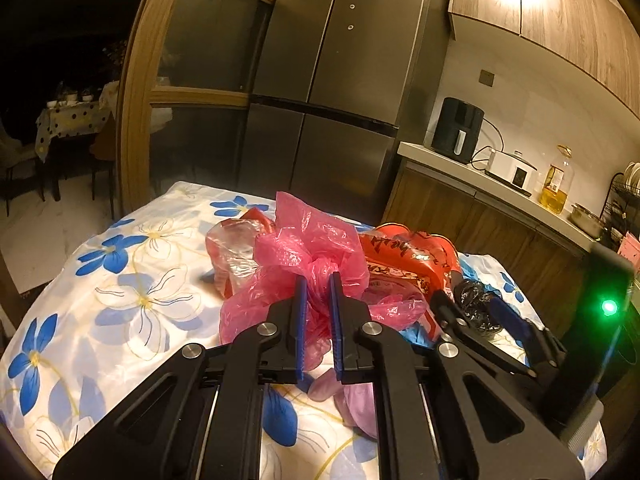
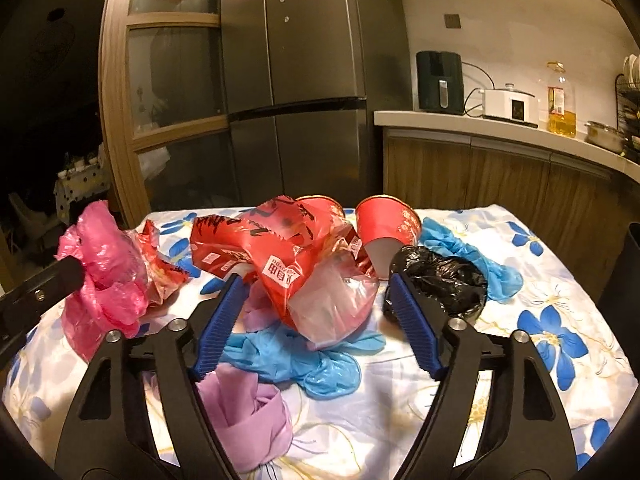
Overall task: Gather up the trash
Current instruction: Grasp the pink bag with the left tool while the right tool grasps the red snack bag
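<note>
Trash lies on a table with a flowered cloth (image 2: 560, 320). My left gripper (image 1: 318, 280) is shut on a pink plastic bag (image 1: 308, 240), also seen at left in the right wrist view (image 2: 104, 276). My right gripper (image 2: 314, 280) is open around a red printed plastic bag (image 2: 288, 248) with a clear part. A black crumpled bag (image 2: 440, 280) lies beside its right finger. Blue gloves (image 2: 304, 356) and a lilac glove (image 2: 248, 408) lie below it. A red paper cup (image 2: 384, 228) lies on its side behind.
A steel fridge (image 2: 296, 80) stands behind the table. A counter (image 2: 500, 128) on the right carries an air fryer (image 2: 440, 82), a cooker and an oil bottle (image 2: 560, 100). A dark bin (image 2: 624, 280) stands at the table's right edge.
</note>
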### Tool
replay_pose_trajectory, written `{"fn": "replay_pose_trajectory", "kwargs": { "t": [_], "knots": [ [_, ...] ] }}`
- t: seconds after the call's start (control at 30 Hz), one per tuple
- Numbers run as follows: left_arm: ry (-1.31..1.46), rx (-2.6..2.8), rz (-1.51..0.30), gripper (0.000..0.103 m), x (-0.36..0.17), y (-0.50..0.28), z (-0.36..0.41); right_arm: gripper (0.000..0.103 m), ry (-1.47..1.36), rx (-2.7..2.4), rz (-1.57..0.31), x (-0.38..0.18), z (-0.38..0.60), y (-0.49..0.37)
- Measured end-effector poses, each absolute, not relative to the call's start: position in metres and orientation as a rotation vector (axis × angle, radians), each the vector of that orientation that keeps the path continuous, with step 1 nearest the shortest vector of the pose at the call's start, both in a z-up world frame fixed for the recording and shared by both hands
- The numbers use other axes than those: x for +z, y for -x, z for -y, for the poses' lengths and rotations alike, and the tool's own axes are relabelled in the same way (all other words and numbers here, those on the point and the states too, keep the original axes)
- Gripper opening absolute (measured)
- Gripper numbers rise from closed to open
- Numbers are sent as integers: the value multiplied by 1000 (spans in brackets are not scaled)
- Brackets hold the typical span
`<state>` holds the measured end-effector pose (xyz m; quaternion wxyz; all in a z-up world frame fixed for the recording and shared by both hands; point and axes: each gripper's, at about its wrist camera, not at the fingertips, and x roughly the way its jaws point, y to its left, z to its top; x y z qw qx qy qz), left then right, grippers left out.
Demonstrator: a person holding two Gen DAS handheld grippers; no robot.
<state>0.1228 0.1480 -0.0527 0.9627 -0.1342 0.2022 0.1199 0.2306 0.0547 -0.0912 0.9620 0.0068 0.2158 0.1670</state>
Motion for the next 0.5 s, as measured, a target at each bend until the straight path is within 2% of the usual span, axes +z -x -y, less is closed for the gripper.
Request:
{"fn": "replay_pose_trajectory", "kwargs": {
  "t": [0.07,0.1,0.17,0.23,0.33,0.5],
  "knots": [
    [265,237,-413,11,-54,-124,-146,51,-15,344,-459,-94,-56,-235],
    [263,235,-415,11,-54,-125,-145,47,-16,348,-465,-95,-56,-236],
    [262,228,-420,11,-55,-127,-143,23,-19,359,-474,-95,-55,-238],
    [261,226,-423,11,-55,-128,-142,13,-18,365,-471,-94,-52,-237],
    [258,224,-417,11,-53,-126,-140,7,-26,369,-438,-88,-46,-229],
    [255,218,-406,11,-46,-122,-132,5,-68,374,-381,-68,-27,-212]
  ]
}}
